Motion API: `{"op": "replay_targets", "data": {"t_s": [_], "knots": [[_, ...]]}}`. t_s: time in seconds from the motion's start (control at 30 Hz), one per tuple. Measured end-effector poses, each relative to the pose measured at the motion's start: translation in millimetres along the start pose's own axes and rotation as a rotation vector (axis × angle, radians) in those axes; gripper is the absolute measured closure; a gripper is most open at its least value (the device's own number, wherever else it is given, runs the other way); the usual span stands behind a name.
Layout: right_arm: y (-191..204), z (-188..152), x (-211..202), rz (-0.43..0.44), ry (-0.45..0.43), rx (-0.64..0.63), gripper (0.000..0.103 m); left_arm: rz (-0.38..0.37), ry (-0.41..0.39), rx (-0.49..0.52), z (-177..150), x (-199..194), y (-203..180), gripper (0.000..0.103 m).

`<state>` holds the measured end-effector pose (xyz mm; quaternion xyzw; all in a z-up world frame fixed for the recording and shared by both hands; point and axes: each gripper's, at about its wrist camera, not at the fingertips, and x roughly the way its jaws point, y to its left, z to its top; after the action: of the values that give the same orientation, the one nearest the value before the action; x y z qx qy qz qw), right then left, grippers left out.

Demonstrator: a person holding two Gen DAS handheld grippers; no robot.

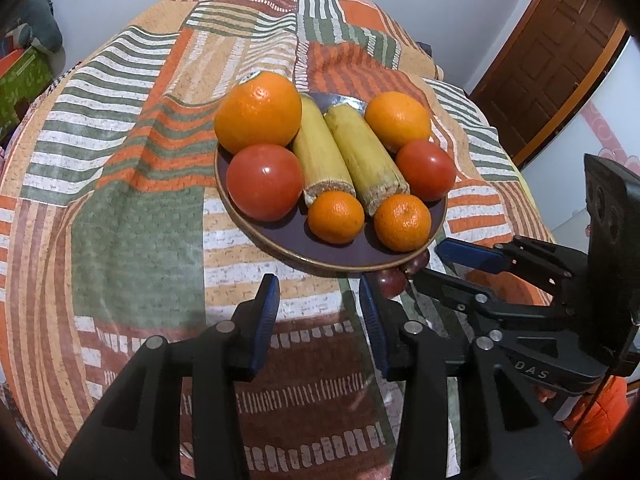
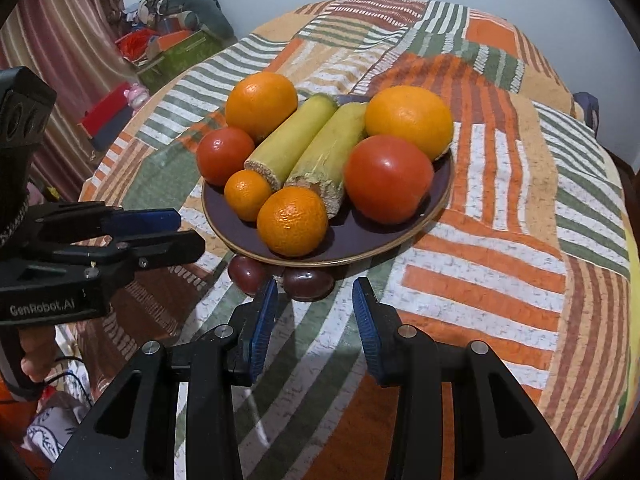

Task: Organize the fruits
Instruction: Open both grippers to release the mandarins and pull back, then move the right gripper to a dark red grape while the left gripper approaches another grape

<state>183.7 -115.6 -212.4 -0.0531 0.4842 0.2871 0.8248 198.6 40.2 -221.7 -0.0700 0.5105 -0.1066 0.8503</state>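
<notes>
A dark purple plate [image 1: 340, 250] [image 2: 360, 240] holds two oranges [image 1: 258, 112] [image 2: 408, 120], two tomatoes [image 1: 264, 182] [image 2: 388, 178], two yellow-green corn cobs [image 1: 320, 152] [image 2: 292, 140] and two mandarins [image 1: 336, 216] [image 2: 292, 220]. Two dark red plums [image 2: 308, 284] [image 1: 394, 280] lie on the cloth at the plate's near rim. My left gripper [image 1: 318, 300] is open and empty, just short of the plate. My right gripper [image 2: 314, 300] is open and empty, with the plums just ahead of its fingertips.
The table wears a patchwork cloth [image 1: 132, 220] of orange, green and white stripes. A wooden door [image 1: 560, 60] stands at the back right. Boxes and clutter [image 2: 160, 48] sit on the floor to the left.
</notes>
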Motion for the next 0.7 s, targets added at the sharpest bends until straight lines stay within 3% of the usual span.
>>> {"op": "replay_targets", "data": {"t_s": [0.23,0.33,0.7], "knots": [[2,2,6,-0.009,-0.003,-0.026,0.068,-0.007,0.015,0.003,-1,4,-2,0.062],[2,1,7,0.011,-0.011,-0.034,0.076,-0.012,0.02,0.013,-2,4,-7,0.062],[0,-3,-7,0.009,-0.034,-0.032,0.076,-0.049,0.038,0.05,-2,9,-25,0.062]]}}
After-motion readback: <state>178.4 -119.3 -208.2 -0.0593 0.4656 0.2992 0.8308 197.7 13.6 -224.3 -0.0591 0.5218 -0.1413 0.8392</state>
